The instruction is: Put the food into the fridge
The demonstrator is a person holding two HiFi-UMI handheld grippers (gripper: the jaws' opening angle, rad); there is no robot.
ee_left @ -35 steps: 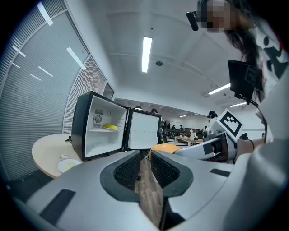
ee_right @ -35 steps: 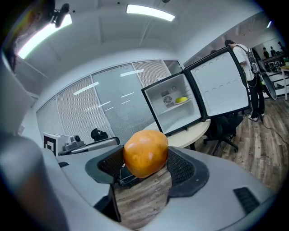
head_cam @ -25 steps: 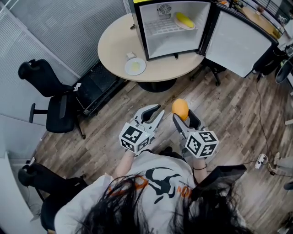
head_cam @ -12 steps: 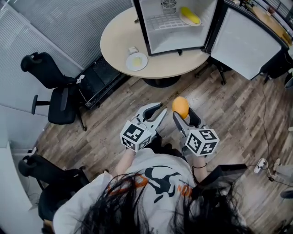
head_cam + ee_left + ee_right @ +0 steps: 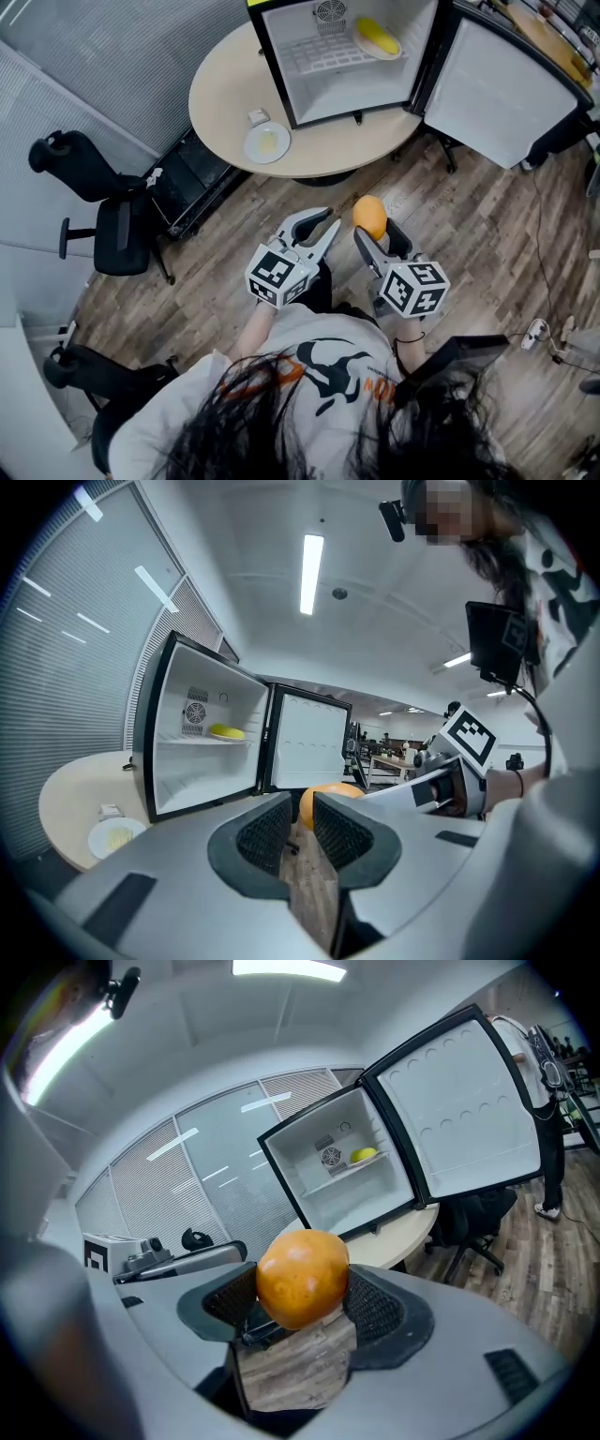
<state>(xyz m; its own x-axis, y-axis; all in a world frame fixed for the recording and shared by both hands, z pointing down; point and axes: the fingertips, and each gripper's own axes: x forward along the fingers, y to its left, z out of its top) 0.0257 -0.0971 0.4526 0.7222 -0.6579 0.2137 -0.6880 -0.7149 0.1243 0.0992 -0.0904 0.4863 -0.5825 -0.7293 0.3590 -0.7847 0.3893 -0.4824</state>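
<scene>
An orange fruit (image 5: 369,217) sits between the jaws of my right gripper (image 5: 376,238), which is shut on it over the wood floor. In the right gripper view the orange (image 5: 302,1279) fills the gap between the pads. My left gripper (image 5: 317,226) hangs beside it to the left; its jaws stand a narrow gap apart with nothing between them (image 5: 302,832). The small fridge (image 5: 281,66) stands open on the round table (image 5: 225,84) ahead. A yellow food on a plate (image 5: 378,37) lies on the fridge's shelf.
The fridge door (image 5: 497,89) swings out to the right past the table's edge. A white plate with pale food (image 5: 267,142) and a small white item (image 5: 257,118) sit on the table. Black office chairs (image 5: 103,216) stand at the left, and cables (image 5: 536,323) lie at the right.
Both grippers and the orange keep the same pose. The table and fridge have shifted a little in the head view as the person moved.
</scene>
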